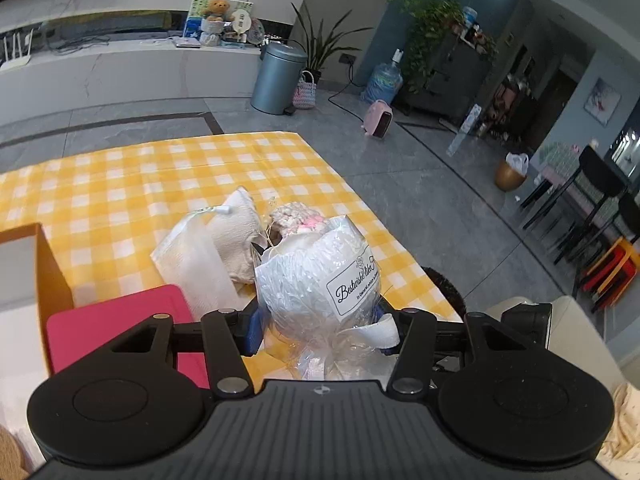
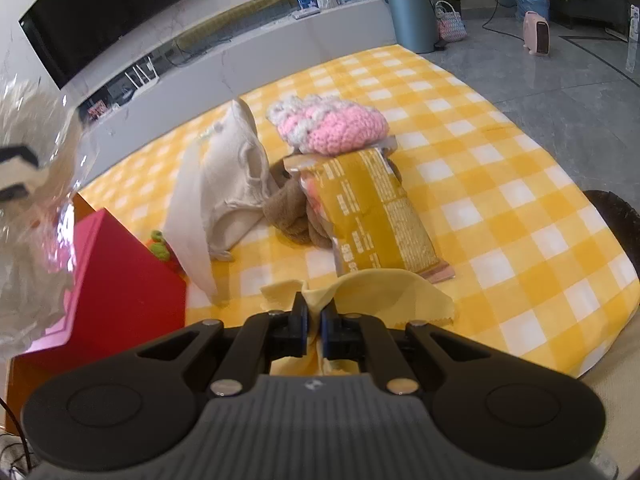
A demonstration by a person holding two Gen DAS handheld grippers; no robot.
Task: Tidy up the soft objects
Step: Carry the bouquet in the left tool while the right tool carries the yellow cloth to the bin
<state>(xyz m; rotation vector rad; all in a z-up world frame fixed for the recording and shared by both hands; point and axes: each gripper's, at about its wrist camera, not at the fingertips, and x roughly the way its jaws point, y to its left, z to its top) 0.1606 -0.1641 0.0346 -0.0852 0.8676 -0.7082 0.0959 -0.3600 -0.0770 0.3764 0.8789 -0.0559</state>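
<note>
L gripper (image 1: 320, 320) jaws clamped on cellophane-wrapped bundle (image 1: 316, 276), long axis pointing away, red box (image 1: 116, 320) just left. R gripper (image 2: 314, 320) jaws pinch yellow cloth (image 2: 384, 292).

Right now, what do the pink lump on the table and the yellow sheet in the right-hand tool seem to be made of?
Pink lump: crocheted yarn, matte, chunky visible stitches, pink mixed with white. Yellow sheet: thin smooth cloth, probably microfibre, with a zigzag-cut edge; it creases softly where the right gripper pinches it.

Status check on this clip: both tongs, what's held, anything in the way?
Left tongs shut on cellophane-wrapped bundle, lifted. Right tongs shut on yellow cloth. Red box close left; nothing blocking.
</note>
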